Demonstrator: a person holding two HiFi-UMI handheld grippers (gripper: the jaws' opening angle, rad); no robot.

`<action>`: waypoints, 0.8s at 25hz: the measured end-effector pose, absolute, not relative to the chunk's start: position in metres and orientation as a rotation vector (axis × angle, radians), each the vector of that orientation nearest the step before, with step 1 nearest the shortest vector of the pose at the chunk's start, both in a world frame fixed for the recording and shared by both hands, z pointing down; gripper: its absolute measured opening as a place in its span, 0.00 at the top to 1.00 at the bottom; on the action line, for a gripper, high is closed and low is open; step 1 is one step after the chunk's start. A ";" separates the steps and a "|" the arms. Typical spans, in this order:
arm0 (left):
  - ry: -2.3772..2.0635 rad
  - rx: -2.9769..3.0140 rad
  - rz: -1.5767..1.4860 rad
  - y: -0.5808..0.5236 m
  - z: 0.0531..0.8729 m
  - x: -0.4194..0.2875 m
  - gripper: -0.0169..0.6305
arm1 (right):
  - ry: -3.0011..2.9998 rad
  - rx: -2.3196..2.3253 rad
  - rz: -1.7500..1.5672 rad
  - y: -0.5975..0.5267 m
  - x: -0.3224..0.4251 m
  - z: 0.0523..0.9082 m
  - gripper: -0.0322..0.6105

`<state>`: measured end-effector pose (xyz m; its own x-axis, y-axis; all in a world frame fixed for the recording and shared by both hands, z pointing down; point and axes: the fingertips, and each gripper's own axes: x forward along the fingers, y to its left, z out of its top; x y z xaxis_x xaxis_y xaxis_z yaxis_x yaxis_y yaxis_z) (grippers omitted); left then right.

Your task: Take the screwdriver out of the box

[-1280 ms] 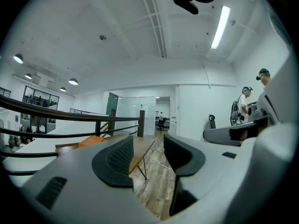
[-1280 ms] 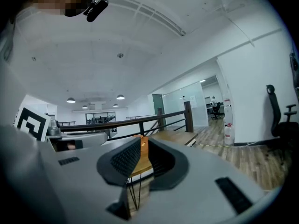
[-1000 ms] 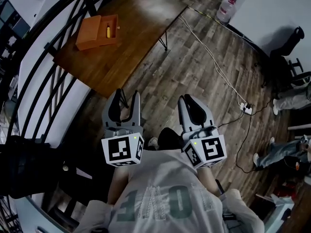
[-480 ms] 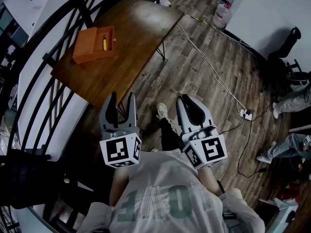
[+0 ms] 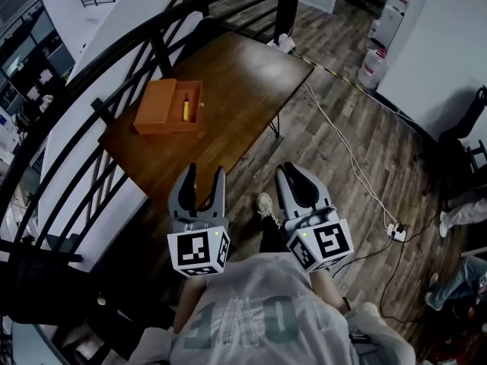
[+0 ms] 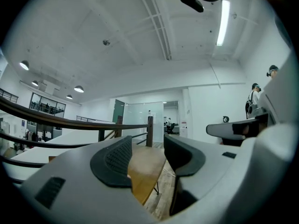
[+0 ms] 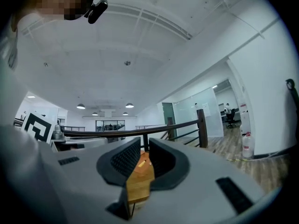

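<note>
An open orange box (image 5: 163, 106) lies on the brown wooden table (image 5: 236, 90) beside the black railing. A yellow-handled screwdriver (image 5: 186, 110) rests inside it. My left gripper (image 5: 206, 172) hangs over the floor short of the table's near edge, open and holding nothing. My right gripper (image 5: 293, 172) is beside it, jaws only narrowly open and holding nothing. In the left gripper view the left gripper (image 6: 147, 148) frames the table (image 6: 145, 171). In the right gripper view the right gripper (image 7: 142, 155) frames the box (image 7: 144, 161) far ahead.
A curved black railing (image 5: 114, 59) runs along the table's left side. A white cable (image 5: 346, 147) crosses the wooden floor to a power strip (image 5: 396, 233). A white canister (image 5: 374, 65) stands at the back right. My shoe (image 5: 265, 204) shows between the grippers.
The person has stepped toward the table, so the box and table sit lower and nearer in the head view. Both grippers stay held out in front, holding nothing.
</note>
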<state>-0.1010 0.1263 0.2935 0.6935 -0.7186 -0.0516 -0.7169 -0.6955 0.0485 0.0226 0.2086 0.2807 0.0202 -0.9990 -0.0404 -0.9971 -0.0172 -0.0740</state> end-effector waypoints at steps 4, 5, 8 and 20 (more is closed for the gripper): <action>-1.305 2.822 -0.108 0.083 0.291 -0.082 0.64 | 2.225 -2.138 -0.068 0.164 0.048 0.281 0.86; -1.330 2.807 -0.097 0.068 0.292 -0.075 0.64 | 2.242 -2.126 -0.078 0.151 0.057 0.281 0.86; -1.410 2.740 -0.076 0.020 0.292 -0.055 0.64 | 2.302 -2.090 -0.100 0.106 0.085 0.276 0.86; -1.728 2.559 -0.097 -0.121 0.262 0.008 0.64 | 2.520 -1.864 -0.058 -0.075 0.176 0.262 0.86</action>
